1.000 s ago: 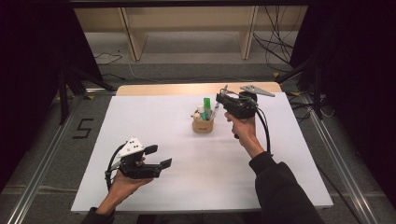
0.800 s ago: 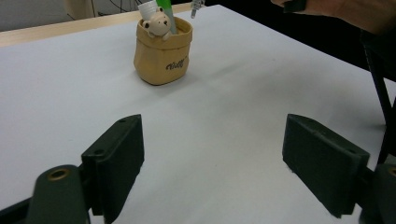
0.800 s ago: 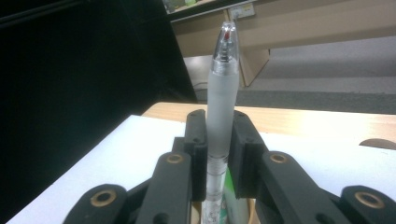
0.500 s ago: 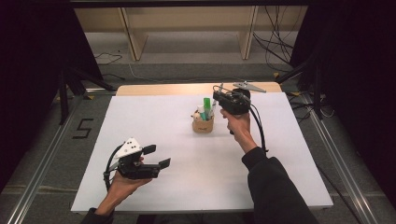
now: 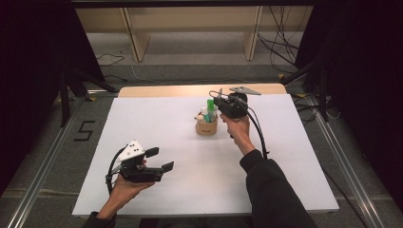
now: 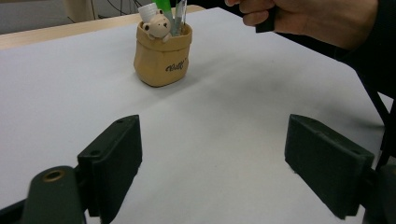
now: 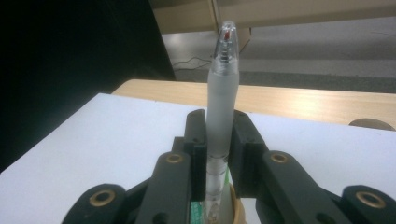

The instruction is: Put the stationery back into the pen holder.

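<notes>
From the high view, the right gripper [image 5: 219,100] is hanging over the tan bear-faced pen pot [image 5: 206,126], which is sitting on the white table [image 5: 157,114] towards the far edge, a little right of its middle. A green marker [image 5: 210,107] is sticking up out of that pot. The left gripper [image 5: 159,159] is resting low near the near-left corner, well apart from the pot, its jaws standing wide with nothing between them.

Over to the left gripper view: the two black pads are gaping with only bare table between them. The pot [image 6: 161,53] is sitting beyond, the bear's head peeking over its rim, pens poking out, and the person's right hand [image 6: 308,18] is coming in at the top right.

Now the right gripper view: the jaws are clamping tight on a frosted clear pen [image 7: 223,112], holding it upright, its lower end reaching down inside the rim of the pot [image 7: 233,210] just below.
</notes>
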A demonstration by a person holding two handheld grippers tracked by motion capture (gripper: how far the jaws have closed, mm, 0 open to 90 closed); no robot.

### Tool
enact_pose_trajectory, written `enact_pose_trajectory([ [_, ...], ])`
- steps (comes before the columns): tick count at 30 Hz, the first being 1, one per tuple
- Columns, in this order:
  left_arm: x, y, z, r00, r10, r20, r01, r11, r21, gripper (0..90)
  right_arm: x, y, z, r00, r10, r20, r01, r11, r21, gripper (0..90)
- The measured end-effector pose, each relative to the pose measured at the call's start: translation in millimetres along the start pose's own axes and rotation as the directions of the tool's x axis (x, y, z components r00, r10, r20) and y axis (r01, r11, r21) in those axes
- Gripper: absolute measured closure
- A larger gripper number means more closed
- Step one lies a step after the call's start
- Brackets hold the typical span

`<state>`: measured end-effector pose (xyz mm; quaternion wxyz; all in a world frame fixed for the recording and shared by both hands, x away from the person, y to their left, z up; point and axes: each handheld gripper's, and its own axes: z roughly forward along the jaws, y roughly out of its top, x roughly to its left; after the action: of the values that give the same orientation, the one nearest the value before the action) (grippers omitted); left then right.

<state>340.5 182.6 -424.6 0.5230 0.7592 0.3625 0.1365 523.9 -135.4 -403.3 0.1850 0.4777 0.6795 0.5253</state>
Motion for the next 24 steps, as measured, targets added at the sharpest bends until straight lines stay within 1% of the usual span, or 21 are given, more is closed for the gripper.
enact_pose_trajectory([
  [5,-0.1,0.0,0.1,1.0000,-0.002,0.000,0.002,1.0000,-0.004,18.2,2.1,-3.7,3.5,0.9998,-0.018,0.001,0.018,1.000,0.019,79.1],
  [9,0.1,-0.1,0.0,1.0000,0.002,-0.001,-0.002,1.0000,-0.001,18.2,3.0,-6.7,5.6,0.9997,-0.022,0.004,0.022,0.999,0.033,79.0],
  [13,0.4,-0.5,0.4,1.0000,-0.001,-0.001,0.001,1.0000,0.002,18.2,4.4,-11.1,8.6,0.9985,-0.052,0.016,0.051,0.997,0.058,79.0],
  [16,0.6,-0.6,0.7,1.0000,0.002,-0.001,-0.002,1.0000,0.003,18.2,4.2,-13.9,10.0,0.9983,-0.053,0.021,0.052,0.996,0.066,79.0],
  [19,0.1,-0.6,0.9,1.0000,0.002,0.002,-0.002,1.0000,0.004,18.2,4.3,-16.2,11.5,0.9970,-0.072,0.028,0.069,0.994,0.080,78.2],
  [22,0.2,-0.7,1.0,1.0000,0.002,-0.001,-0.002,1.0000,0.003,18.2,4.6,-16.5,11.0,0.9966,-0.079,0.023,0.077,0.993,0.085,73.0],
  [24,0.3,-0.6,0.7,1.0000,0.002,-0.002,-0.002,1.0000,0.003,18.2,4.2,-15.4,9.7,0.9972,-0.073,0.012,0.072,0.994,0.087,64.6],
])
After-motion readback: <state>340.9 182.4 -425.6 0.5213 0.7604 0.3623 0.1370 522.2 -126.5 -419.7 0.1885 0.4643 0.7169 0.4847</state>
